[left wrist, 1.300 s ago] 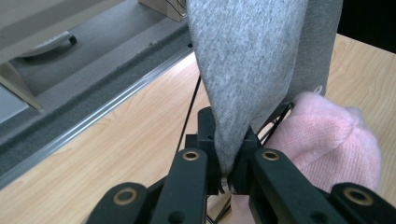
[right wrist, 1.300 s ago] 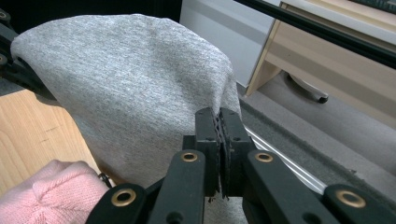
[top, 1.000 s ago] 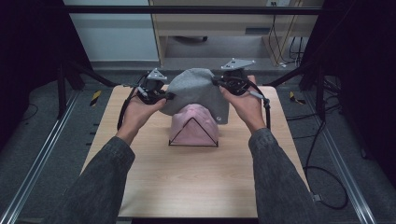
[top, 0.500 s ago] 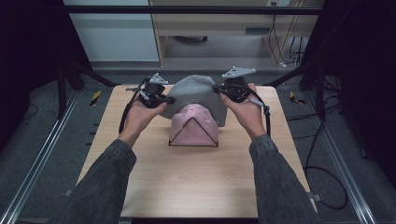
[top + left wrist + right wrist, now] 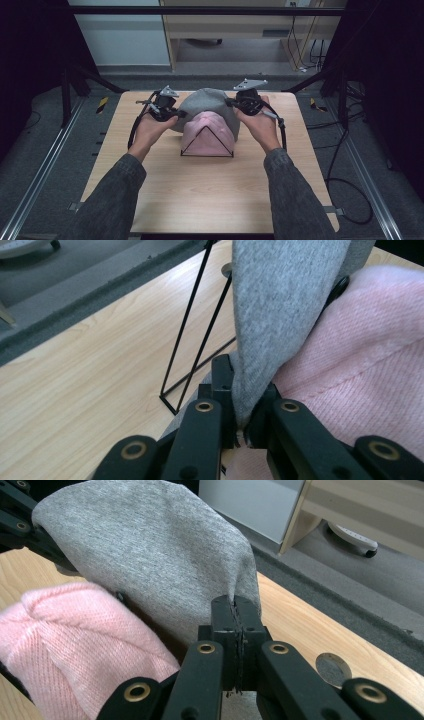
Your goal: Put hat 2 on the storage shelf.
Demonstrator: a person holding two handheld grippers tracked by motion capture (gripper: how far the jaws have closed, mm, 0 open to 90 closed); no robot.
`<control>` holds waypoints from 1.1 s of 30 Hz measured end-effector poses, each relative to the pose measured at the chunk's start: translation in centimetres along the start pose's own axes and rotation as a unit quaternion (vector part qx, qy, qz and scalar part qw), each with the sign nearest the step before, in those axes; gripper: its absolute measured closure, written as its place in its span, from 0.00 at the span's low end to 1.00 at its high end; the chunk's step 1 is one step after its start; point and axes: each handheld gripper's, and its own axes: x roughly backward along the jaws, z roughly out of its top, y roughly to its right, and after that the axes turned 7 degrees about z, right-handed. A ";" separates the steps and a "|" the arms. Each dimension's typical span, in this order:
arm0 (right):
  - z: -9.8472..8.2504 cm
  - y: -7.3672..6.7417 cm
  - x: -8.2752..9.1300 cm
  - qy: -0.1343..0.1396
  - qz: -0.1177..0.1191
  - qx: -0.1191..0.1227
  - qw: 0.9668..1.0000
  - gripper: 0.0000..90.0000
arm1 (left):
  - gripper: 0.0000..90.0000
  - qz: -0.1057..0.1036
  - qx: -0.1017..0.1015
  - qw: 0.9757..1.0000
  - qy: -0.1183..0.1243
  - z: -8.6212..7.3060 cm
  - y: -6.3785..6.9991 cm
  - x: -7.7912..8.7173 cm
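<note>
Two soft knitted hats are on the light wooden table [image 5: 210, 190], and both sit over one thin black wire stand [image 5: 206, 145] shaped like a triangle. One is a grey knitted hat [image 5: 207, 102] and one is a pink knitted hat [image 5: 207, 134]. The pink hat is pulled over the wire stand, and the grey hat hangs over its top and back, so the pink one peeks out at the front. The left gripper [image 5: 176, 114] pinches the grey hat's edge on the left side; in the left gripper view its black jaws are squeezed tight on a fold of grey cloth [image 5: 280, 305], right beside the pink cloth [image 5: 365, 365] and the stand's black wires [image 5: 195, 335]. The right gripper [image 5: 231, 103] pinches the grey hat's edge on the other side; in the right gripper view its jaws are pressed together with the grey cloth [image 5: 150, 545] caught at their tips, and the pink hat [image 5: 75, 645] sits low on the left. A small round grey spot [image 5: 333, 669] shows on the table near that gripper. Two hands hold the grippers, one each, with grey sleeves [image 5: 112, 200] coming in from the bottom. Grey floor and a pale wooden cabinet [image 5: 240, 20] lie past the table.
</note>
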 end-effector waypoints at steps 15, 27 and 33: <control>-0.7 -0.1 -0.2 -0.003 0.003 -0.004 1.000 1.00 | 0.95 -0.006 0.007 1.000 -0.002 -0.8 0.2 -0.8; -0.9 -0.3 0.2 -0.004 0.003 -0.003 1.000 1.00 | 0.95 -0.005 0.017 1.000 0.001 -1.3 0.3 -1.2; -1.6 -0.7 -0.1 -0.007 0.009 -0.006 1.000 1.00 | 0.95 0.002 0.027 1.000 -0.004 -1.8 0.0 -1.6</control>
